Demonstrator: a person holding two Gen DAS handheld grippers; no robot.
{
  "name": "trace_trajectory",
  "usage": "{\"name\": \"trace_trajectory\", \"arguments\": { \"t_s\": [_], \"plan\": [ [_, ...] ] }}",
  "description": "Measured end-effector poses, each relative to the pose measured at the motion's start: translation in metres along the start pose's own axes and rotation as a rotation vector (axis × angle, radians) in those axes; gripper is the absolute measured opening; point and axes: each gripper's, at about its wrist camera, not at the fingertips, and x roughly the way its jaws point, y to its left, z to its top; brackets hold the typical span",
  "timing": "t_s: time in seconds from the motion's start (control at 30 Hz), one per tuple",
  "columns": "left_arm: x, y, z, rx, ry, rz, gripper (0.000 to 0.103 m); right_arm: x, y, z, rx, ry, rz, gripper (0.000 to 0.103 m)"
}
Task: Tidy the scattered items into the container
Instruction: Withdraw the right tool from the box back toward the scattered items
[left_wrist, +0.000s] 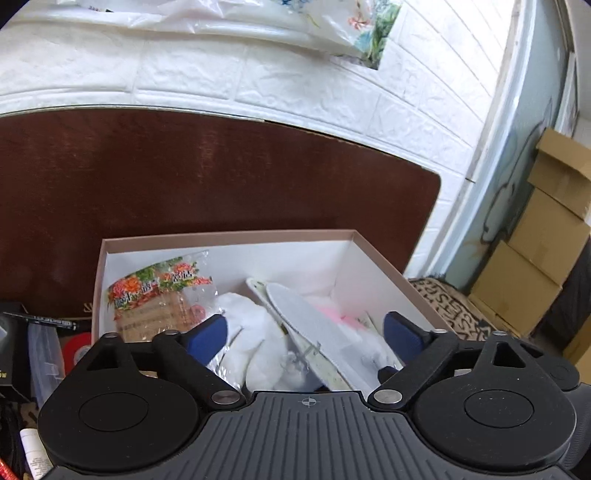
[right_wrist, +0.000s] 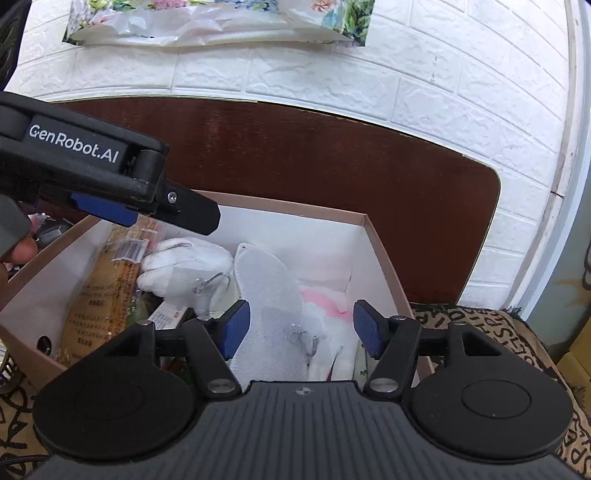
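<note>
An open cardboard box (left_wrist: 229, 236) (right_wrist: 384, 254) with white inner walls holds several items: a snack packet (left_wrist: 159, 299) (right_wrist: 92, 306), white socks in plastic (left_wrist: 251, 332) (right_wrist: 184, 262), a grey insole (left_wrist: 310, 325) (right_wrist: 269, 295) and something pink (left_wrist: 332, 314) (right_wrist: 325, 299). My left gripper (left_wrist: 304, 338) is open and empty, just above the box's contents; it also shows in the right wrist view (right_wrist: 166, 218) over the box's left side. My right gripper (right_wrist: 301, 330) is open and empty above the insole.
The box sits on a dark brown table (left_wrist: 221, 173) against a white brick wall (left_wrist: 258, 81). A pen (left_wrist: 40, 319), red tape roll (left_wrist: 75, 349) and clutter lie left of the box. Stacked cardboard cartons (left_wrist: 543, 243) stand at right. A patterned cloth (right_wrist: 480, 332) lies right of the box.
</note>
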Motion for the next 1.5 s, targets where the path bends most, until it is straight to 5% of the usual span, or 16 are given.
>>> {"name": "trace_trajectory", "arguments": {
  "t_s": [0.1, 0.27, 1.0, 1.5],
  "plan": [
    [-0.007, 0.0, -0.01, 0.002, 0.016, 0.03, 0.103, -0.009, 0.002, -0.001, 0.044, -0.006, 0.031, 0.094],
    [-0.025, -0.005, -0.026, 0.015, 0.027, 0.049, 0.103, -0.027, 0.009, -0.001, 0.075, -0.027, 0.054, 0.101],
    [-0.121, 0.005, -0.063, -0.017, -0.013, 0.224, 0.103, -0.088, 0.059, 0.002, 0.066, -0.072, 0.154, 0.103],
    [-0.207, 0.087, -0.154, -0.229, 0.044, 0.373, 0.103, -0.112, 0.165, -0.037, -0.041, 0.032, 0.379, 0.102]
  ]
}}
